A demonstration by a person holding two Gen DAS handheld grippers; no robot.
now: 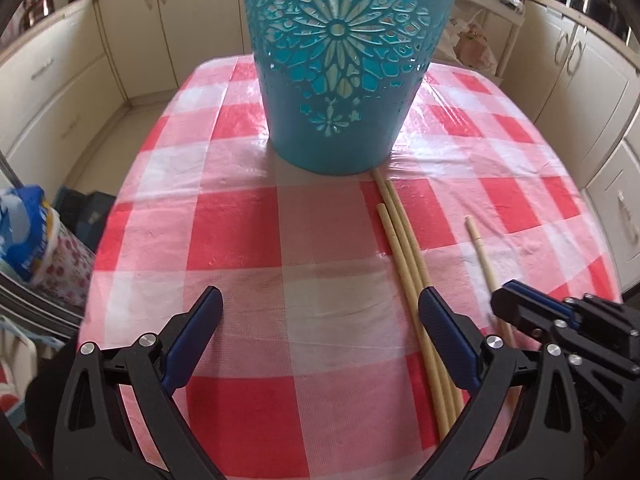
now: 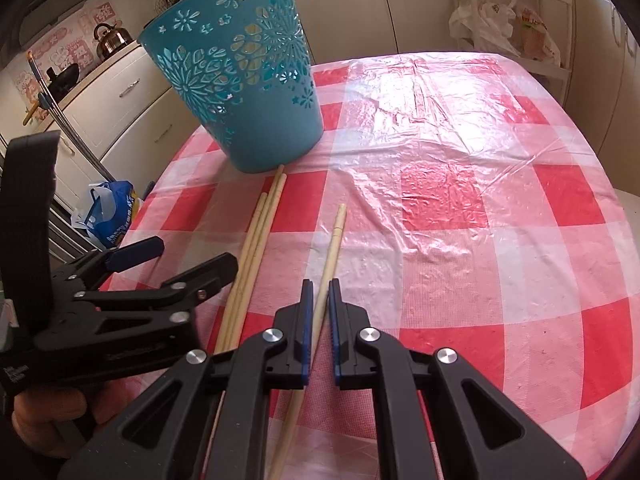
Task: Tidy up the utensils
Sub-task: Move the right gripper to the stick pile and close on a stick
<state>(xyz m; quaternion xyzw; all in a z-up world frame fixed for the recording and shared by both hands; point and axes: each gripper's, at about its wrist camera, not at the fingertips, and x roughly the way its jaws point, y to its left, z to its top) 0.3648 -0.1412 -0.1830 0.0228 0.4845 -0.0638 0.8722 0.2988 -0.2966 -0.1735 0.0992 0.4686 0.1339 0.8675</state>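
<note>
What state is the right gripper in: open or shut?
Shut: the right gripper has its blue pads pressed against the single chopstick that passes between them.

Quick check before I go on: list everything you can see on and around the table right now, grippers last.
Perforated plastic basket: one, teal, upright at the table's far side.
Grouped wooden chopsticks: three, pale, side by side, far tips by the basket's base.
Single wooden chopstick: one, pale, apart from the group.
Checked tablecloth: one, red and white under clear plastic.
Kettle: one, metallic, on the counter.
Plastic bag: one, blue and white, beside the table.
Left gripper: black, blue pads, open, empty.
Right gripper: shut on the single chopstick.
</note>
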